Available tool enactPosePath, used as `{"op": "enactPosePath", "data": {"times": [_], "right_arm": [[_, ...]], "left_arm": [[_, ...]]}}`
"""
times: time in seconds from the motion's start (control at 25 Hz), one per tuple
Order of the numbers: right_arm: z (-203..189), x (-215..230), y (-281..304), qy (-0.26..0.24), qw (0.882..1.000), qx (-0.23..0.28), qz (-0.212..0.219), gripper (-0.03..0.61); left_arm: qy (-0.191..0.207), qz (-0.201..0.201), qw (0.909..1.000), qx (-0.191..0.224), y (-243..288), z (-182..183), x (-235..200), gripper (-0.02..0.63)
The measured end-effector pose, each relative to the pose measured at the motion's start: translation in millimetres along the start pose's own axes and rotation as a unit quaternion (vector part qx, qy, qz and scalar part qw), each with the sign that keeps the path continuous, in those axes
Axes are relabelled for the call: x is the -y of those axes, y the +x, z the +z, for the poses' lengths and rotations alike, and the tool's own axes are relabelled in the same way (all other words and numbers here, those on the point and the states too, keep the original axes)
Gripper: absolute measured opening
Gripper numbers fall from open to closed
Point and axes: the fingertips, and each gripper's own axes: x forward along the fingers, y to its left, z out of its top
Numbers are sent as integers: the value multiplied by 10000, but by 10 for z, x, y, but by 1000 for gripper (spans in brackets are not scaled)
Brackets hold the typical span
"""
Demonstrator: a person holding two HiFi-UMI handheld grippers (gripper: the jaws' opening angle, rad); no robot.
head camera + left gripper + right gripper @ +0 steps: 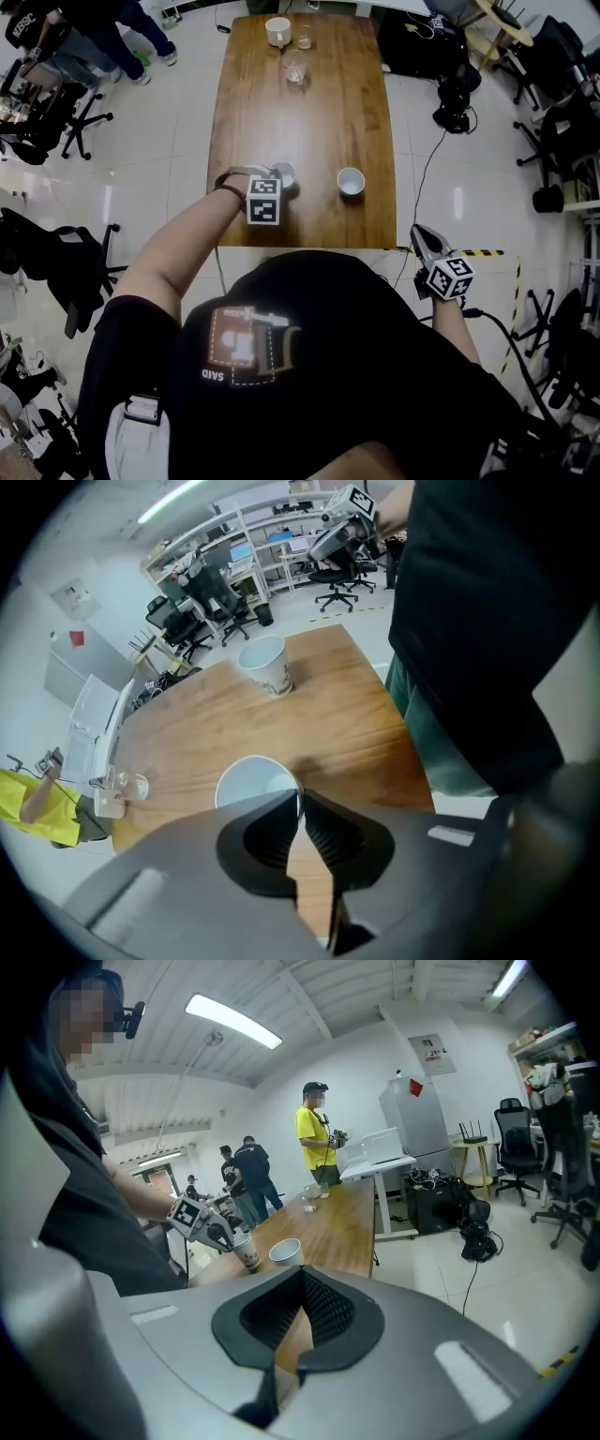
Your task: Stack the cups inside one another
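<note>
A white paper cup (287, 172) stands upright near the wooden table's (309, 122) front edge. My left gripper (277, 180) points steeply down onto it, shut on the near side of its rim (281, 778). The cup's open mouth (246, 785) shows just beyond the jaws. A second paper cup (351, 181), with print on its side (266, 666), stands apart to the right, mouth up. From the right gripper view both cups (247, 1252) (285, 1252) and the left gripper (225, 1234) are visible. My right gripper (417, 232) hangs off the table's right front corner, shut with nothing in it (301, 1277).
A white cup (278, 31) and two clear glasses (305, 38) (294, 70) sit at the table's far end. Office chairs (56, 112), cables and black bags (455, 94) surround the table. People stand near the far end (317, 1133).
</note>
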Motion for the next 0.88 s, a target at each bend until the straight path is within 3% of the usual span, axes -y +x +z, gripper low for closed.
{"op": "enactPosePath", "data": {"times": [0.32,0.6,0.88], "right_arm": [[-10,28,-17,38,10000,52,-34,14],[-16,99,-80,88,9998,136,-114,14],[-46,156,-195,171,9994,195,-211,14]], "left_arm": [[138,-57,9995,283,-277,238,-114,17],[486,210,9951,830,-829,926,-509,17],[1128,-40,9886,997,-838,1522,-443,18]]}}
